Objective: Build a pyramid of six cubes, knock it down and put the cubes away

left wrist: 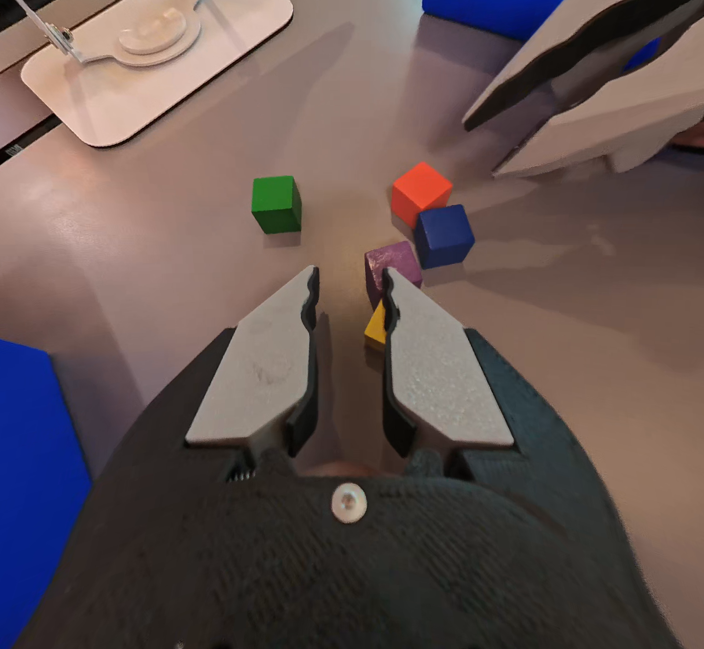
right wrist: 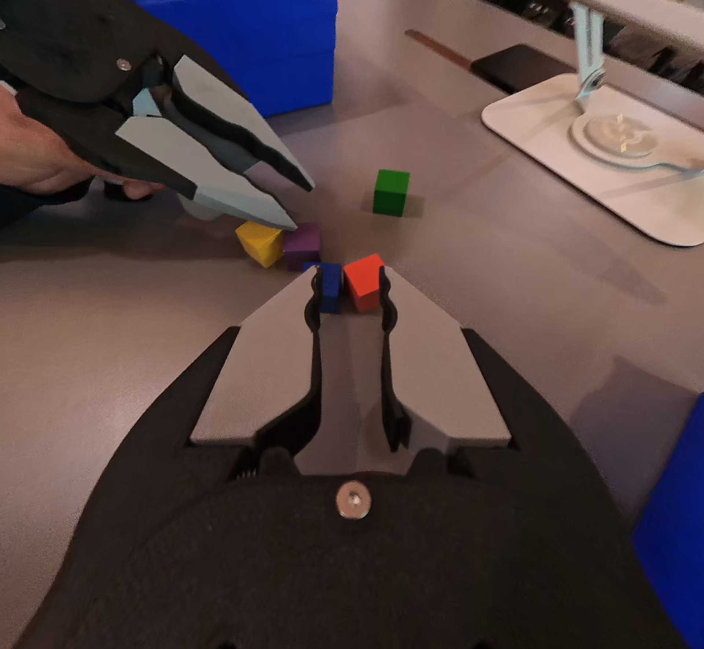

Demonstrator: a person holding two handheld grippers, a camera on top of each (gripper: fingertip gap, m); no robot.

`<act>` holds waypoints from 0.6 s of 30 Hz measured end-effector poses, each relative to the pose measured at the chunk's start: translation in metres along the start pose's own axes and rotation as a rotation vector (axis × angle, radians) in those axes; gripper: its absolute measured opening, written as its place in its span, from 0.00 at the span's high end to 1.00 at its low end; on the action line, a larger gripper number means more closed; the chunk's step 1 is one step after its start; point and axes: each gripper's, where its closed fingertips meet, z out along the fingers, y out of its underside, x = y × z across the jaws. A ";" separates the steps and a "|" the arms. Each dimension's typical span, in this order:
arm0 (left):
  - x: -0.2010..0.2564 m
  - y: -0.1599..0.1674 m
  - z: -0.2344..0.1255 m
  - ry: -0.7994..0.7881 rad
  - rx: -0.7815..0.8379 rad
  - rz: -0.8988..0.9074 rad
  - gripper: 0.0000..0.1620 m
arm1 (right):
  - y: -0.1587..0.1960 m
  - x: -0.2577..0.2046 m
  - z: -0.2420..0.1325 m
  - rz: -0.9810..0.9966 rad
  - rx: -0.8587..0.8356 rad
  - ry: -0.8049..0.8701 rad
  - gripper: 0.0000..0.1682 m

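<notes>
While five cubes lie loose on the grey table [left wrist: 190, 287], no pyramid stands, so this looks like either the start or the clearing stage. The left gripper [left wrist: 350, 276] hangs parted and empty, one fingertip over the yellow cube [right wrist: 261, 244] and purple cube [left wrist: 392, 259], which touch. The right gripper [right wrist: 348, 272], also parted and empty, lines up on the blue cube [left wrist: 444, 236] and red cube [left wrist: 421, 190], likely to pick one. A green cube [left wrist: 276, 203] sits apart; a sixth is not visible. Blue bins [right wrist: 244, 21] wait nearby
</notes>
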 end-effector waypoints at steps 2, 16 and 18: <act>-0.002 0.000 -0.001 -0.017 0.001 0.006 0.81 | 0.007 -0.007 0.004 0.019 -0.041 -0.048 0.81; -0.008 0.001 -0.004 -0.022 0.003 -0.027 0.80 | 0.020 -0.017 0.029 -0.127 -0.150 0.057 0.71; -0.010 0.000 -0.005 -0.029 0.009 -0.026 0.80 | 0.019 -0.030 0.027 -0.190 -0.132 0.003 0.71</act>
